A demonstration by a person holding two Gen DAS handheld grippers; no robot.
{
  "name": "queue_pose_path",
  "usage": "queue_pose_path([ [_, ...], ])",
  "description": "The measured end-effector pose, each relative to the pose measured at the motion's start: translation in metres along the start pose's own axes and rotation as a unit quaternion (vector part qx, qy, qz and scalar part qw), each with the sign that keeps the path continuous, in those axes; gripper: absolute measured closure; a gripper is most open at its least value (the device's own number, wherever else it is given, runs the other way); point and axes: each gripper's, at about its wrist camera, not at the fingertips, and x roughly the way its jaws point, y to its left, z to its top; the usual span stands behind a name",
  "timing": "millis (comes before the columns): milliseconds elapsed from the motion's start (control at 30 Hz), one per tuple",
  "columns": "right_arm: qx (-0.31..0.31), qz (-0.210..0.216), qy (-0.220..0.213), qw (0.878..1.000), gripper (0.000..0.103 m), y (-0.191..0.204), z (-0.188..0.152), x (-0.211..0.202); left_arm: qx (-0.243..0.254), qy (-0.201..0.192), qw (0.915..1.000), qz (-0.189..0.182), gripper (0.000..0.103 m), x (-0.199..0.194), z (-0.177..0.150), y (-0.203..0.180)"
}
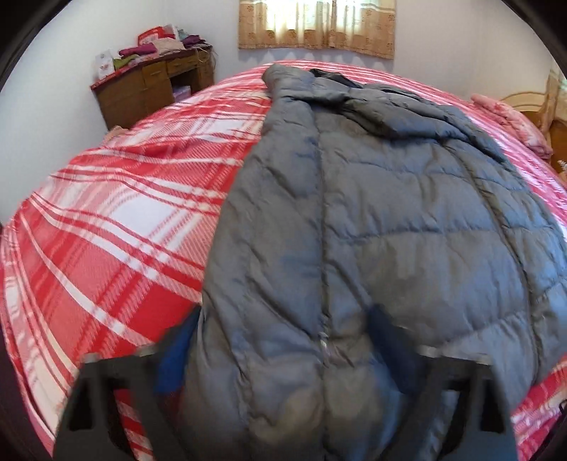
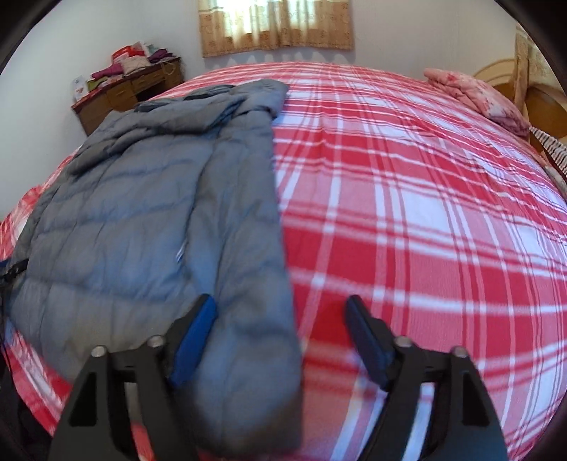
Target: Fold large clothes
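A grey quilted puffer jacket (image 1: 389, 212) lies spread on a bed with a red and white plaid cover (image 1: 106, 230), its hood at the far end. My left gripper (image 1: 285, 312) is at the jacket's near hem. The puffy fabric fills the gap between its fingers, and both pads press into it. In the right wrist view the jacket (image 2: 141, 212) takes up the left side. My right gripper (image 2: 280, 299) stands open over the jacket's near right edge. Its left blue pad (image 2: 193, 340) touches the fabric. Bare plaid cover (image 2: 425, 212) shows between the jacket and the right finger.
A wooden desk (image 2: 120, 92) piled with folded clothes stands in the far left corner. A pink folded quilt (image 2: 475, 95) lies at the bed's far right by a wooden headboard (image 2: 503, 78). A curtained window (image 1: 315, 25) is on the back wall.
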Motion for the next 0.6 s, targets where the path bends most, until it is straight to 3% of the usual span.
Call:
queue_pose_path([
  [67, 0.013, 0.04, 0.005, 0.999, 0.092, 0.0, 0.001, -0.005, 0.002, 0.008, 0.9996, -0.028, 0.08, -0.002, 0.003, -0.004],
  [133, 0.015, 0.051, -0.002, 0.999, 0.095, 0.002, 0.004, -0.014, 0.02, -0.001, 0.9995, -0.024, 0.09, -0.013, 0.004, -0.011],
  [267, 0.04, 0.079, -0.039, 0.995, 0.097, -0.003, 0.012, -0.045, 0.03, -0.051, 0.9975, -0.037, 0.094, -0.057, 0.008, -0.014],
  [367, 0.052, 0.096, -0.08, 0.991, 0.098, -0.007, 0.022, -0.08, 0.024, -0.099, 0.9918, -0.076, 0.094, -0.107, 0.011, -0.012],
  [500, 0.056, 0.095, -0.165, 0.98, 0.1, -0.011, 0.038, -0.146, 0.031, -0.16, 0.9805, -0.109, 0.095, -0.178, 0.011, -0.012],
  [600, 0.064, 0.098, -0.229, 0.967, 0.1, -0.019, 0.055, -0.188, 0.022, -0.184, 0.9741, -0.129, 0.095, -0.212, 0.014, -0.006],
])
